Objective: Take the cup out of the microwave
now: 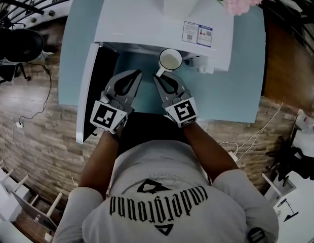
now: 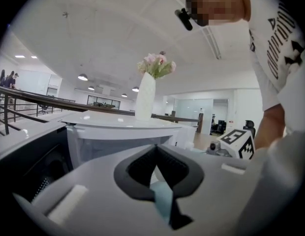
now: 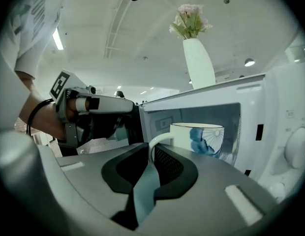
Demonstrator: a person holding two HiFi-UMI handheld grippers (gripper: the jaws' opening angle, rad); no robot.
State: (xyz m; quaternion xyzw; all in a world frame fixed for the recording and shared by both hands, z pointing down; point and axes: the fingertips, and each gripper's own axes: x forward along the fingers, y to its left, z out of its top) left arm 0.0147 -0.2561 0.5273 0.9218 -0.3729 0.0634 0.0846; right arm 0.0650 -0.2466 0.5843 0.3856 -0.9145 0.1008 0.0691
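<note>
A white cup point(image 1: 170, 59) with a blue pattern hangs just in front of the open white microwave point(image 1: 147, 14). My right gripper point(image 1: 159, 76) is shut on its handle. In the right gripper view the cup point(image 3: 201, 139) shows against the microwave cavity point(image 3: 162, 119), its handle point(image 3: 157, 140) pinched at my right gripper's point(image 3: 150, 151) tips. My left gripper point(image 1: 135, 75) hovers beside it to the left, shut with nothing in it. The left gripper's point(image 2: 156, 149) tips meet in front of the microwave point(image 2: 118, 132).
The microwave door point(image 1: 93, 92) stands swung open at the left. A white vase of pink flowers point(image 1: 182, 1) sits on top of the microwave. The microwave rests on a light blue table point(image 1: 238, 85) above a wooden floor. The control panel point(image 3: 295, 146) is at the right.
</note>
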